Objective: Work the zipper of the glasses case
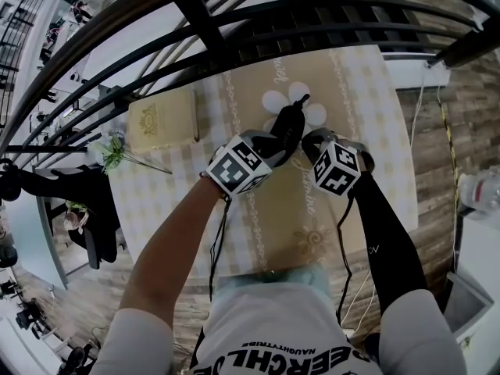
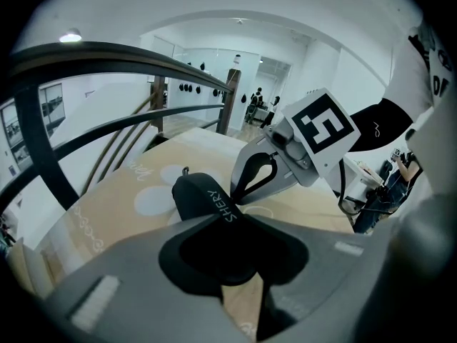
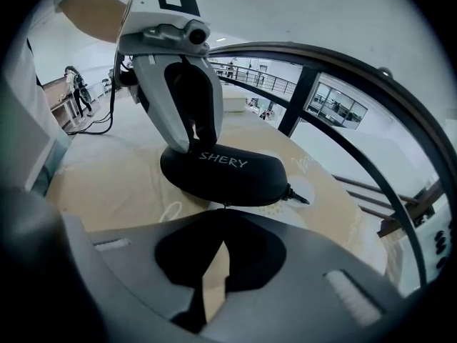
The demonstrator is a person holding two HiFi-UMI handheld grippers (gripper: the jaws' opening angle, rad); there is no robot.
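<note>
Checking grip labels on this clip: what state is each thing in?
glasses case: zipped closed as far as shown, one end clamped.
left gripper: shut on the glasses case.
right gripper: shut, tips at the case's near edge.
beige book: closed, lying flat on the table.

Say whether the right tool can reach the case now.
Likely yes: the left tool holds the case, and the right tool's shut tips sit at its near edge, nothing between.
</note>
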